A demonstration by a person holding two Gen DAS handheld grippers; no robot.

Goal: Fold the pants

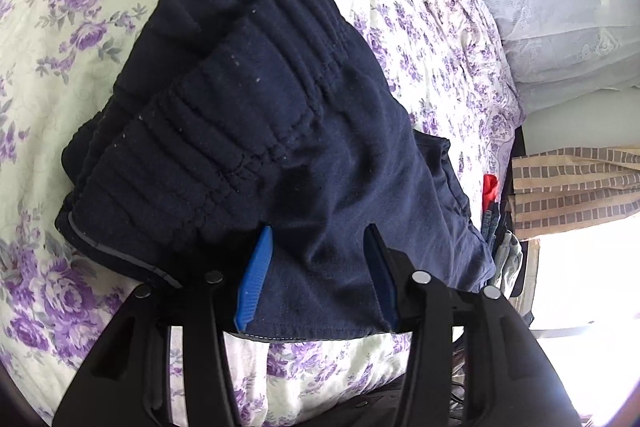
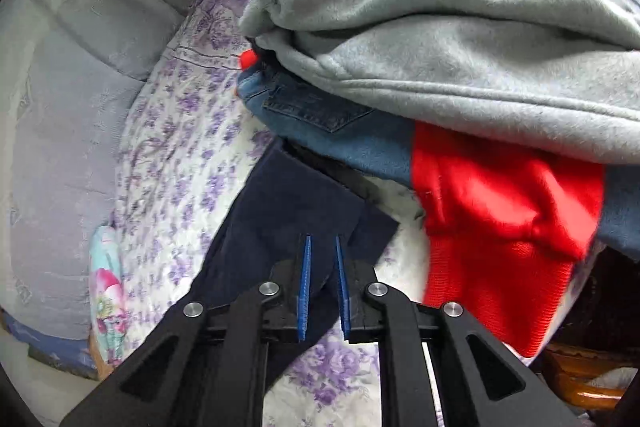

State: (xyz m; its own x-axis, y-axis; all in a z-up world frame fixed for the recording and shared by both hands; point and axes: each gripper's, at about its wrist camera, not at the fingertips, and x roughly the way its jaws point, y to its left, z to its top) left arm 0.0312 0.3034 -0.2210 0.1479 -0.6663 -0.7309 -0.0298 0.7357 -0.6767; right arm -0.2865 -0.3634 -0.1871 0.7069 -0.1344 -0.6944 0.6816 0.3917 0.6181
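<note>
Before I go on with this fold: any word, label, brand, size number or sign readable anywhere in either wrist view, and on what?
None: neither view shows readable text.
Navy pants: no tag or print shows on the waistband or the fabric.
Jeans: back pocket shows stitching only, no patch.
Grey fleece and red garment: plain.
Bedspread: purple flowers, no lettering.

The pants (image 1: 256, 131) are navy with a thin grey stripe at one edge. The sheet (image 1: 420, 39) is cream with purple roses. Gripper pads (image 2: 305, 279) are blue on black arms. A grey fleece (image 2: 460, 27) tops blue jeans (image 2: 320, 111) and a red garment (image 2: 500, 211).
</note>
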